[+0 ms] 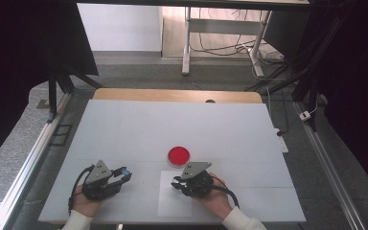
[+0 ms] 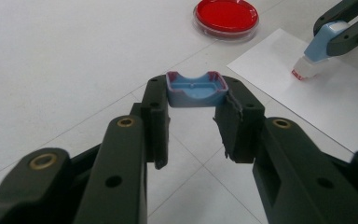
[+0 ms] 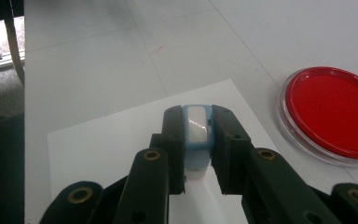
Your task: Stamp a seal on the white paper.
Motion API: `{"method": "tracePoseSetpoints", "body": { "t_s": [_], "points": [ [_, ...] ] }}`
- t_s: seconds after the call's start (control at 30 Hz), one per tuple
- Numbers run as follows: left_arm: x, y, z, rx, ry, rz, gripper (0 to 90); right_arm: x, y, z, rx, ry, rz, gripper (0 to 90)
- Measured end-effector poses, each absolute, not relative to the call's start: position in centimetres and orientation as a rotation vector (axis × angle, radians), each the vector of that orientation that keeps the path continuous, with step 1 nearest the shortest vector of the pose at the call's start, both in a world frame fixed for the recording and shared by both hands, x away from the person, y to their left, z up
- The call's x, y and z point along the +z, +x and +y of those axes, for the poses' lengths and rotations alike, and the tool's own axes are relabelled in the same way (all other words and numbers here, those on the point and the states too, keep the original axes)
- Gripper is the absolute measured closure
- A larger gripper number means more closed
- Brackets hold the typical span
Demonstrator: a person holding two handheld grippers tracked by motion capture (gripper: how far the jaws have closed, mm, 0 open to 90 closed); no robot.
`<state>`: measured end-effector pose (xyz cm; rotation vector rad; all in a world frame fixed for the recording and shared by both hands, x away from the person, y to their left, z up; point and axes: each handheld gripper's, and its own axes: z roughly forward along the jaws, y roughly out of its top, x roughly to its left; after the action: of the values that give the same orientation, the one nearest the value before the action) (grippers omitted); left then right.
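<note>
High view: I've got a tool in each hand at the near edge of the white worktop (image 1: 124,124). My left tool (image 1: 122,173) sits at the left with a small blue bit at its tip. My right tool (image 1: 177,183) is over the white paper sheet (image 1: 172,203) that lies flat near the front edge. The red dish (image 1: 178,155) sits on the worktop just beyond the sheet, close to my right tool. Both hands rest low by the surface; detail at the tips is too small here.

Left gripper view: my left tool (image 2: 196,100) is clamped on a blue cap (image 2: 196,88), hollow side facing the camera, pinched at its two sides by the jaw tips. The cap's rim looks pinkish, probably stained, hard to be sure. Ahead and right, the red dish (image 2: 226,16) sits on the worktop beside the sheet's (image 2: 335,107) corner. My right tool (image 2: 349,28) shows at upper right, holding a light blue stamp (image 2: 314,53) tilted, its red-edged end down on the sheet.

Right gripper view: my right tool (image 3: 196,128) is closed narrow on the stamp's (image 3: 196,135) blue body, its pale top face toward the camera, with the sheet (image 3: 102,149) under it. The red dish (image 3: 328,112) is just to the right, off the sheet, apart from the stamp.
</note>
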<state>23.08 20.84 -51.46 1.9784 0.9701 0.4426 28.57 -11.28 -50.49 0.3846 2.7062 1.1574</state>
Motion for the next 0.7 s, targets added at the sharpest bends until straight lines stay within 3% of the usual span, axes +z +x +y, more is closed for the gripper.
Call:
{"method": "tracePoseSetpoints", "body": {
  "t_s": [0.7],
  "points": [
    [-51.41,23.01,20.86,0.446,1.977,0.972,64.9,-50.94,28.48,-11.42,1.169,0.398,2.7,75.5]
  ]
}}
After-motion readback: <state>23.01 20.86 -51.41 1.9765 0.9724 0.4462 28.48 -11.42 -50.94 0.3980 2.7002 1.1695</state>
